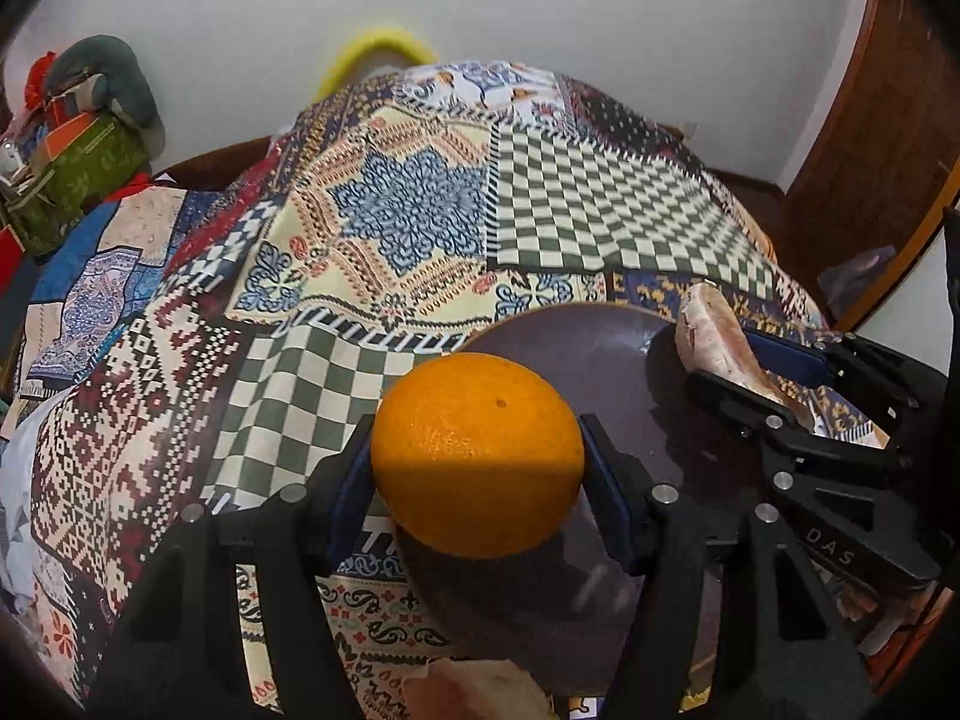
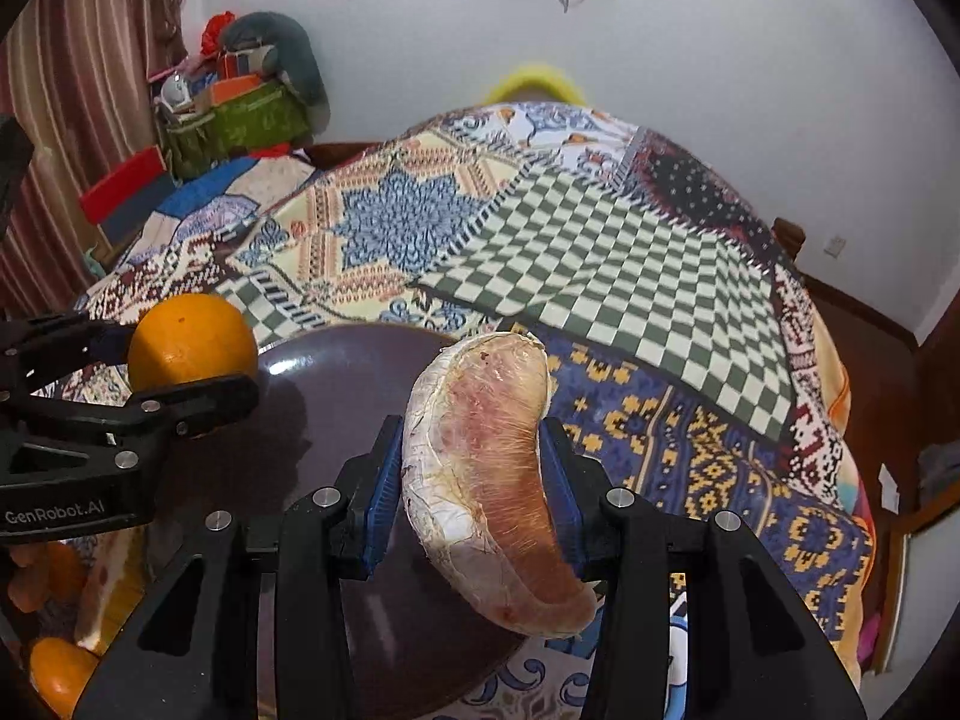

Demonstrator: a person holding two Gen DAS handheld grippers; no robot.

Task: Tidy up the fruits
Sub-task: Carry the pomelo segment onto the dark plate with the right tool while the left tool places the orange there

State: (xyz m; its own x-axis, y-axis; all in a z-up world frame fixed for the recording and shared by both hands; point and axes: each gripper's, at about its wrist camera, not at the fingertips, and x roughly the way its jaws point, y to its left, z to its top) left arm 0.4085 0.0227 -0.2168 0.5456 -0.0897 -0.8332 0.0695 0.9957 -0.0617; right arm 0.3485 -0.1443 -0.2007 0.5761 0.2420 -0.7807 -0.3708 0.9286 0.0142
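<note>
Two grippers over a dark plate (image 1: 576, 342) on patchwork cloth (image 1: 414, 210), left wrist view: left gripper (image 1: 477, 468) clamped on an orange (image 1: 477, 450), right wrist view: right gripper (image 2: 474, 480) clamped on a peeled pomelo segment (image 2: 486, 468) above the plate's rim.

Glossy plate (image 2: 336, 372), dimpled orange (image 1: 477, 456), patterned cloth bedcover (image 1: 384, 222)
</note>
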